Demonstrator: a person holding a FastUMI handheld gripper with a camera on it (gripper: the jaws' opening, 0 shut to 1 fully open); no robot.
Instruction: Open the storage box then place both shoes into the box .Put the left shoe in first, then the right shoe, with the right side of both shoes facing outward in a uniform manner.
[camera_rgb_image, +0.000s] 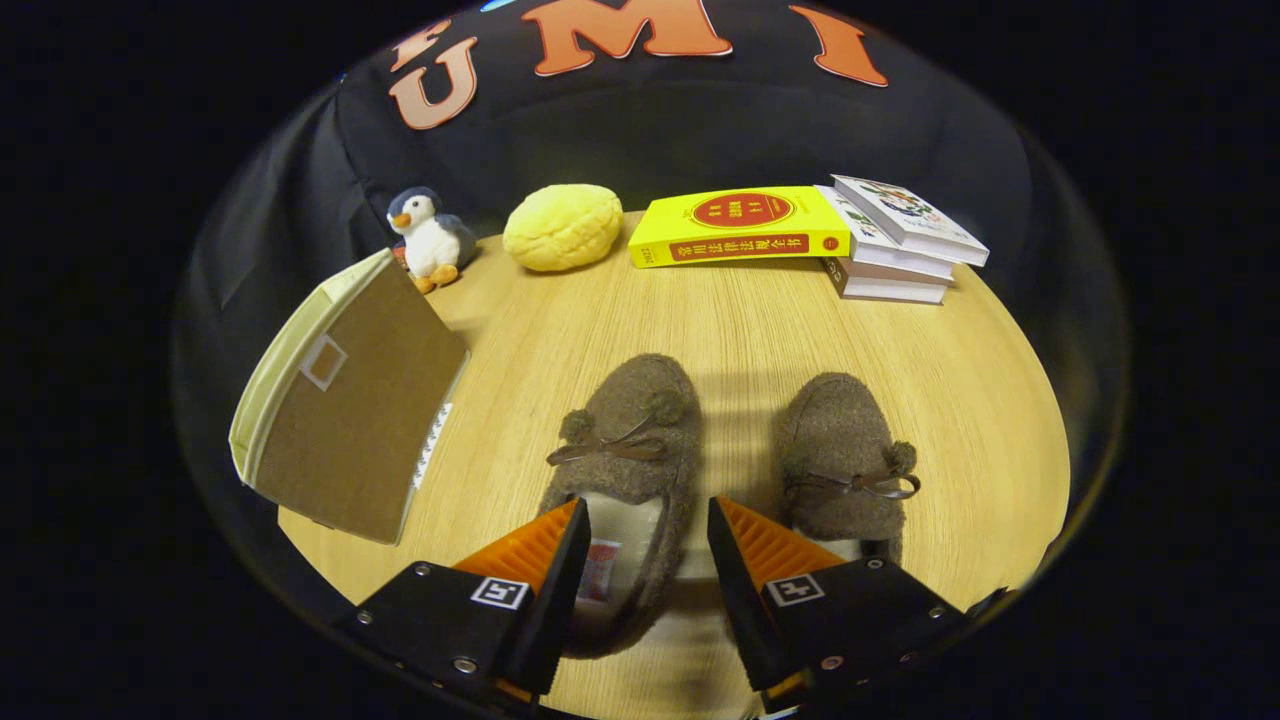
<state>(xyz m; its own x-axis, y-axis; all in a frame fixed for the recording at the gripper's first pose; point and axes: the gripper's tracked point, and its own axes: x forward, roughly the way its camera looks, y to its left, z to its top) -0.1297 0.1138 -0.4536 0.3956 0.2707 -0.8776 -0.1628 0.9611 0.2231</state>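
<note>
while a stuffed penguin (430, 238), a yellow bun-shaped toy (562, 227), a yellow book (738, 226) and a stack of books (897, 245) line the far side of the wooden table (560, 330), nothing lies between the shoes and the storage box (345, 400). the box stands closed beside the left finger. both shoes point toes away, long axes running ahead. the gripper (645, 525) is spread wide, holding nothing, with the left shoe (630, 450) partly between its fingers and the right shoe (840, 450) by the right finger.
</note>
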